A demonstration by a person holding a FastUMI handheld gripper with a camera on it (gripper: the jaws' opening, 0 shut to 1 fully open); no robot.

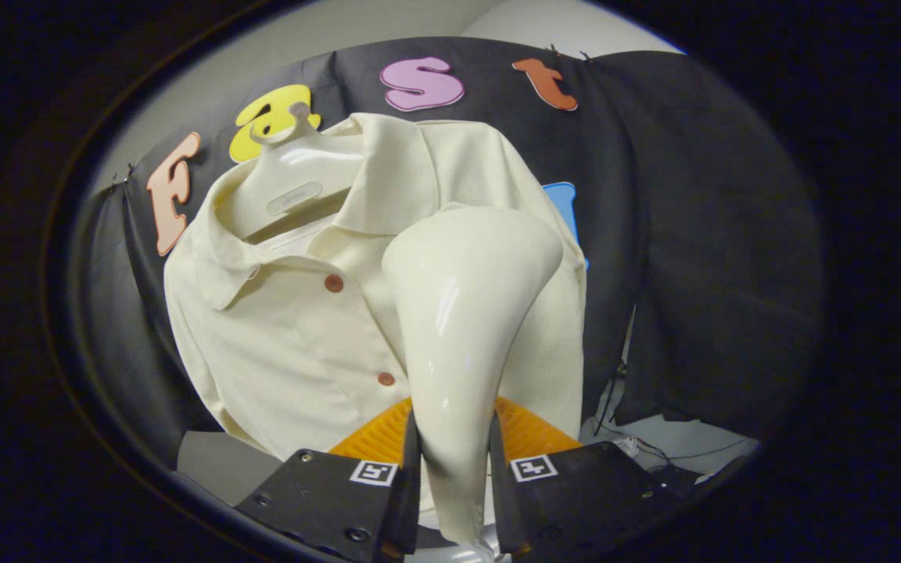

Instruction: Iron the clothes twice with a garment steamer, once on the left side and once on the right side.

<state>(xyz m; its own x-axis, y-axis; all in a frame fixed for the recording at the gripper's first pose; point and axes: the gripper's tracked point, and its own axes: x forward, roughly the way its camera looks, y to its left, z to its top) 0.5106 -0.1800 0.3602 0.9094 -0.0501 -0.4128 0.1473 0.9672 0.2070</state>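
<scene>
A cream short-sleeved shirt [286,344] with brown buttons hangs on a pale hanger [294,184] against the booth's dark wall. My gripper [454,469] is shut on the handle of a glossy cream garment steamer [462,313], both fingers pressing on its narrow lower part. The steamer rises straight up from between the fingers, and its wide head covers the shirt's right half near the chest, just right of the button line. Whether the head touches the cloth I cannot tell.
The dark cloth wall [701,234] hangs behind and to the right of the shirt. A thin cable [654,450] runs over a pale surface at the lower right. A grey surface [216,461] lies under the shirt's hem at the left.
</scene>
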